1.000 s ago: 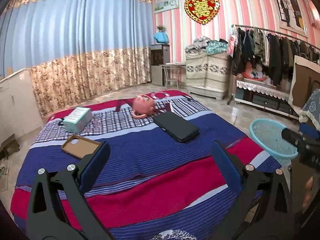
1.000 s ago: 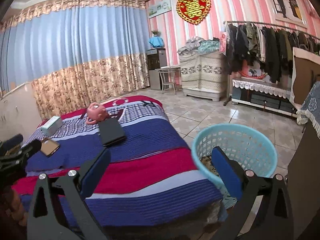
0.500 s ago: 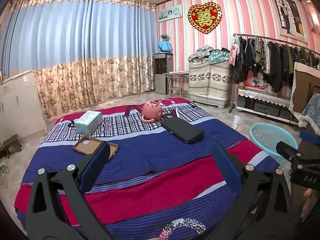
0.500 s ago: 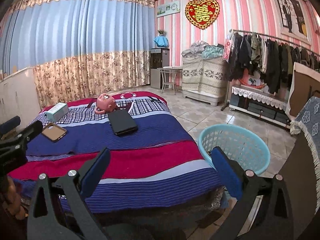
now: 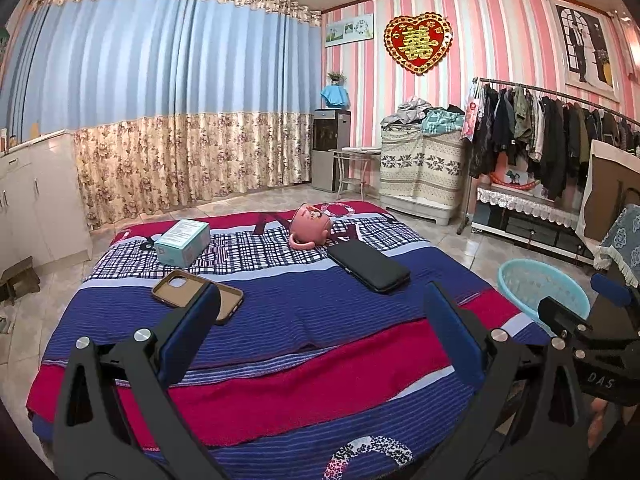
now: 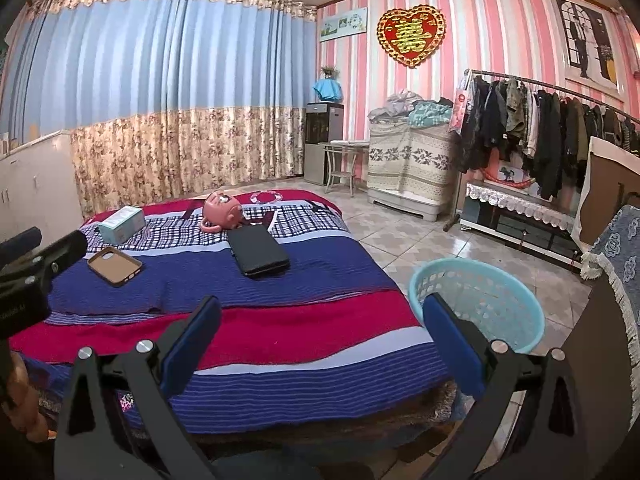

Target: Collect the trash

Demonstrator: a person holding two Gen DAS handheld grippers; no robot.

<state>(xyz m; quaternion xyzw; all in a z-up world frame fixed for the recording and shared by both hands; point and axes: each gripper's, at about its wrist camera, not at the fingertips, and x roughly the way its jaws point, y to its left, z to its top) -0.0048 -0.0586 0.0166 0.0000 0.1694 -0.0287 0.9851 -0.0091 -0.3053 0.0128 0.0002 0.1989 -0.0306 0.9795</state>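
My left gripper (image 5: pixel 320 312): fingers wide apart, empty. My right gripper (image 6: pixel 320 320): same. On bed (image 5: pixel 360 360): box (image 5: pixel 182 242), phone case (image 5: pixel 196 296), pink mug (image 5: pixel 310 226), black wallet (image 5: pixel 368 266). Basket (image 6: pixel 476 304) beside bed.

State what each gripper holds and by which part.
Nothing: the left gripper and right gripper both stand open and empty above the bed.

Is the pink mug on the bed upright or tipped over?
Tipped over. The pink mug lies on its side on the bed, handle resting on the plaid cover, in both wrist views.
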